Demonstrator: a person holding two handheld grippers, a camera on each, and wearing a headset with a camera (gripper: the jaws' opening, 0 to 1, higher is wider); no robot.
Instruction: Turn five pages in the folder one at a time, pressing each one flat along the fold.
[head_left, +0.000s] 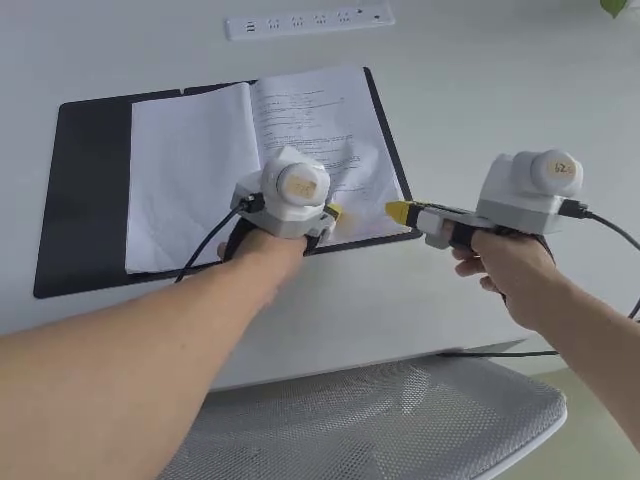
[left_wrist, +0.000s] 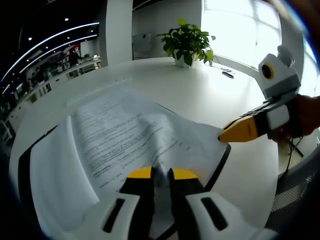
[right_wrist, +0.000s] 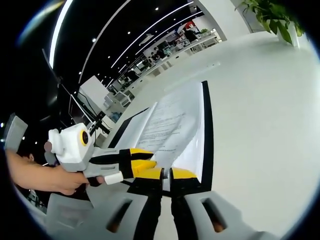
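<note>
The black folder (head_left: 80, 200) lies open on the white tabletop (head_left: 500, 90), its long side running left to right. Two white sheets are spread in it. The one left of the fold is blank (head_left: 190, 170) and slightly wavy. The one right of the fold carries lines of small printed text (head_left: 320, 130), and its lower part looks faintly rumpled. The folder's dark cover shows as a wide band on the left and a thin border on the right.

The left tool (left_wrist: 161, 174) stands over the folder's lower middle, just right of the fold. Its yellow-tipped jaws are drawn nearly together, tips down at the printed sheet, with nothing seen held between them. The right tool (head_left: 400, 212) hangs just off the folder's lower right corner. It points at the sheet's edge, its jaws closed and holding nothing.
</note>
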